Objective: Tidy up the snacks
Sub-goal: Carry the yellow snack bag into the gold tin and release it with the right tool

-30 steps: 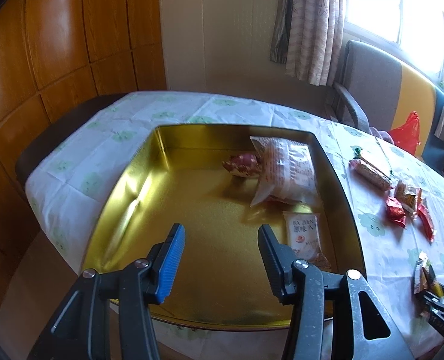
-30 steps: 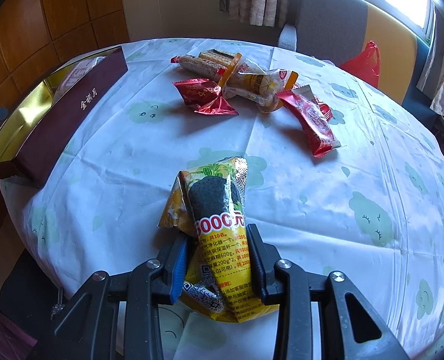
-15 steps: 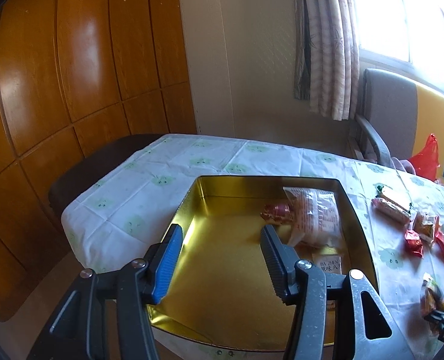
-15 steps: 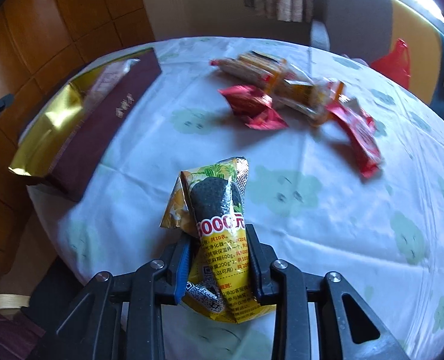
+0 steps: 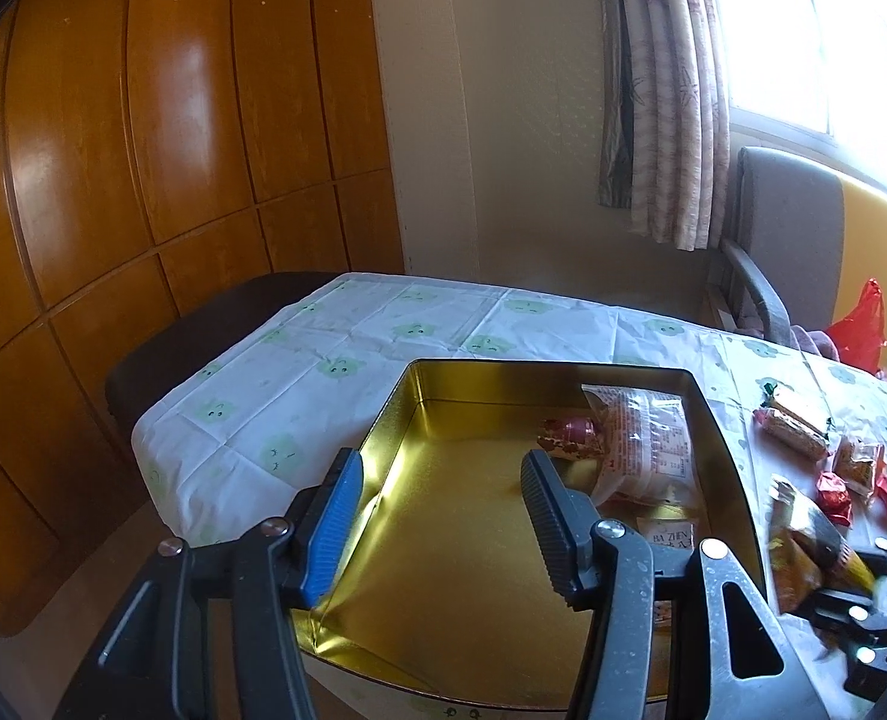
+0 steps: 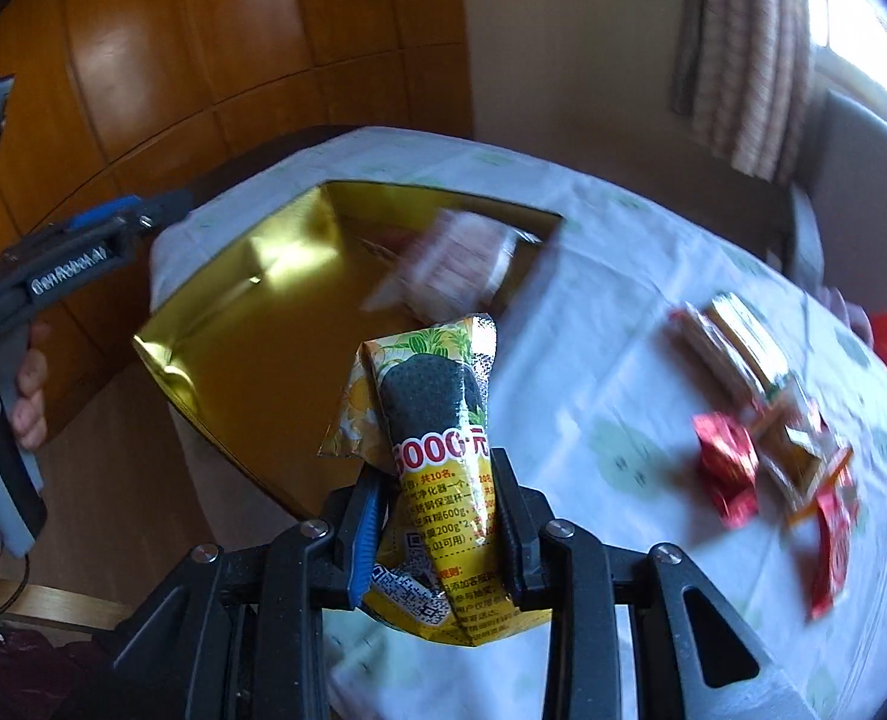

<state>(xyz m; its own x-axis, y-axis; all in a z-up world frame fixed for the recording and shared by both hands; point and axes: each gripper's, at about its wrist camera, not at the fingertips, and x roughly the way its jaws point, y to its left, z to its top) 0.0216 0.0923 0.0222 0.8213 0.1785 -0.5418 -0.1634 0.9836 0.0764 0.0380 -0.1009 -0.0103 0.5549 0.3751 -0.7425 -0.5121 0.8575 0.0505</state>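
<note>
Snack packet (image 6: 437,450) (yellow) pinched between right gripper (image 6: 437,516) fingers

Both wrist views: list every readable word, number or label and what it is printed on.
"BA ZHEN" on the white packet in the tin.
"5000元", first digit partly cut off, on the yellow packet in the right gripper.
"GenRobot.AI", roughly, on the left gripper.
Unreadable: small print and QR code on the yellow packet; text panel on the clear bag; blurred wrappers on the table.

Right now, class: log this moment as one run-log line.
right gripper: shut on yellow snack packet | left gripper: open, empty | gold tin: holds three snacks
</note>
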